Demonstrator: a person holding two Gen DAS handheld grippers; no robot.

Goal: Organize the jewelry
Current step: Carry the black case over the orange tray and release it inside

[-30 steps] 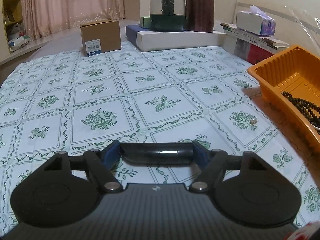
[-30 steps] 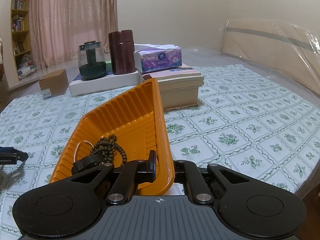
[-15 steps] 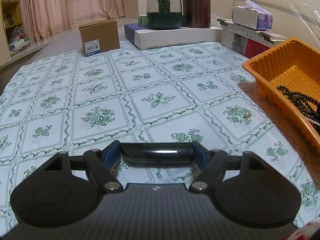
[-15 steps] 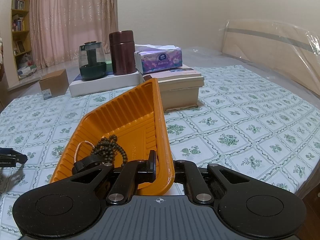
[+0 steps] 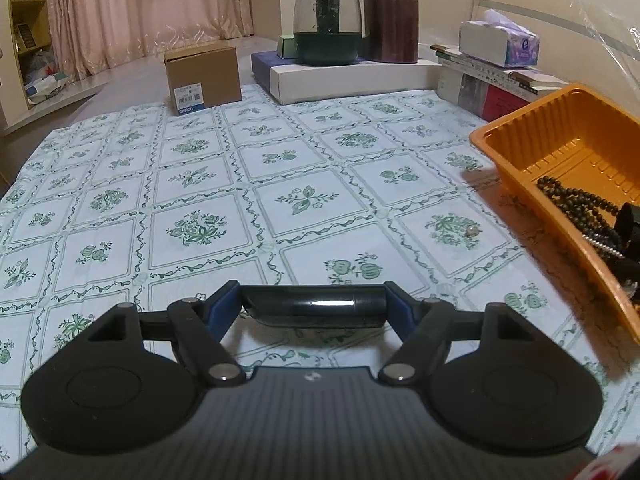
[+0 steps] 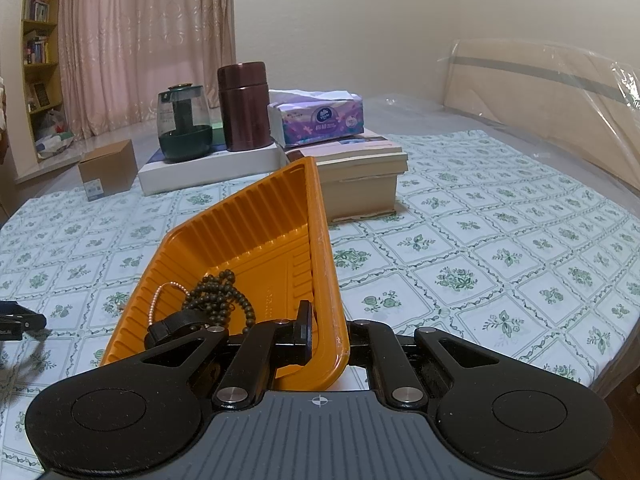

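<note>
Shifted since a sec ago: left gripper [image 5: 314,306] has lifted a little and slid across the floral tablecloth [image 5: 200,184], so the orange tray [image 5: 560,152] and the cardboard box [image 5: 202,76] sit differently in its view; right-hand side is unchanged. Left gripper's jaws stand wide but clamped on a glossy black cylinder [image 5: 316,306], prob. a bangle or case, can't tell which. It lies crosswise between the blue pads [image 5: 218,310], long axis left-right, level, ends toward each pad, held above the cloth near the viewer.

Right gripper [image 6: 328,336] is pinched nearly shut on the tray's near right rim, one finger inside the wall, one outside; tray runs away from it toward the far left. Inside, at the near end: dark bead strand [image 6: 218,296], thin pearl-like strand [image 6: 164,300], black strap item [image 6: 176,326]. One small silvery bead or stud [image 5: 472,231] lies loose on the cloth, just left of the tray.

Risks, as judged: cylinder is smooth and gripped only at its ends, so a tilt or slack pads could let it roll out and drop before it reaches the tray. Tray is thin plastic held at one edge; a lift or twist by the right hand could tip it and spill the strands. Loose bead could get knocked off-table by a passing sweep.
</note>
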